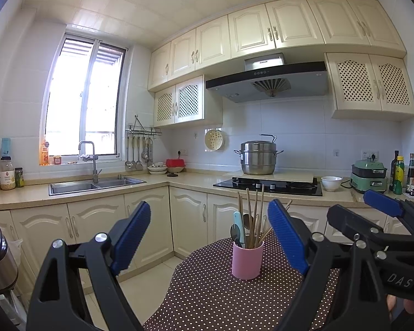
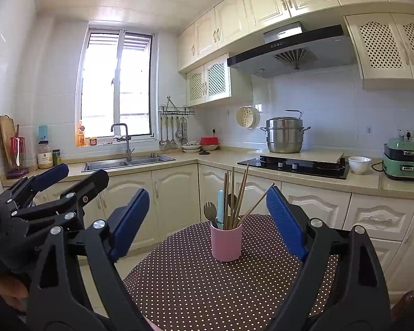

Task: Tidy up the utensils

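A pink cup (image 1: 247, 260) stands upright on a round table top covered with a brown cloth (image 1: 207, 298) dotted white. It sits ahead of both grippers, between the lines of their fingers but clear of them, touching neither. The left gripper (image 1: 209, 237) is spread wide with nothing in it; the right gripper (image 2: 208, 229) is likewise wide apart and empty, and the two are side by side, each showing at the edge of the other's view.

The cup is smooth and cylindrical. Out of it stick thin wooden chopsticks (image 1: 255, 218), fanned at slight angles, a dark metal spoon (image 1: 234, 233), a dark fork (image 2: 209, 211) and a pale blue handle (image 1: 239, 227). The gripper pads are ribbed blue on black plastic frames.

Beyond the table is a kitchen with cream panelled cabinets (image 1: 96, 220), a beige counter (image 1: 196, 180), a steel double sink (image 1: 96, 186) under a bright window (image 1: 82, 115), a black hob (image 1: 267, 186) carrying a steel steamer pot (image 1: 258, 157), a white bowl (image 1: 331, 182) and a green cooker (image 1: 368, 175). Ladles (image 1: 136, 154) hang from a wall rack.
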{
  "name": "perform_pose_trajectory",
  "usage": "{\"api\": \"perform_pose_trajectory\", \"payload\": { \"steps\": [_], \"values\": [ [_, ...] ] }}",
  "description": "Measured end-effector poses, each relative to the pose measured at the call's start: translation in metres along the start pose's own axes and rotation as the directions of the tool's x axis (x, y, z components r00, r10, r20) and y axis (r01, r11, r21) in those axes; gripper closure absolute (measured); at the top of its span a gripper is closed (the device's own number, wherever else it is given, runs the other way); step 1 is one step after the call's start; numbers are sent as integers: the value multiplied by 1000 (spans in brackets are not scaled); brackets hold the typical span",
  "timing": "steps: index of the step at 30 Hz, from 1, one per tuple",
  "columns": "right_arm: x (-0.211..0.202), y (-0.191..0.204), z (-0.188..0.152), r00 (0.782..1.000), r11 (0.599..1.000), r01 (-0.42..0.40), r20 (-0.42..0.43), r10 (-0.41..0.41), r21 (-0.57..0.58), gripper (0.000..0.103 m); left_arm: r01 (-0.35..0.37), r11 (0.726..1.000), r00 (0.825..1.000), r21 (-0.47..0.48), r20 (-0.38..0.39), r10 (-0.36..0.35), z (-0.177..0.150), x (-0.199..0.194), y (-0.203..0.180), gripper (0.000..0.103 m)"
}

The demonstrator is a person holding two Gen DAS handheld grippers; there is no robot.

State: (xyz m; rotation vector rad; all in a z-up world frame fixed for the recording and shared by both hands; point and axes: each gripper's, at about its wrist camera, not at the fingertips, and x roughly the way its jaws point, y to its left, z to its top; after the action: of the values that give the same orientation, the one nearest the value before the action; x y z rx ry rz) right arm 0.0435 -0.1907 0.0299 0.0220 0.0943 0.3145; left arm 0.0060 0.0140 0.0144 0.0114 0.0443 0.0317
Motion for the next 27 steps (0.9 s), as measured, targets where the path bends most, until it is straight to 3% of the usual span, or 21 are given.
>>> {"api": "perform_pose_trajectory", "payload": {
  "steps": [27],
  "values": [
    [1,-3,-4,1000,1000,7,-9,-7,9,16,9,1000,1000,4,-15,-9,-1,3,0,18]
  ]
}}
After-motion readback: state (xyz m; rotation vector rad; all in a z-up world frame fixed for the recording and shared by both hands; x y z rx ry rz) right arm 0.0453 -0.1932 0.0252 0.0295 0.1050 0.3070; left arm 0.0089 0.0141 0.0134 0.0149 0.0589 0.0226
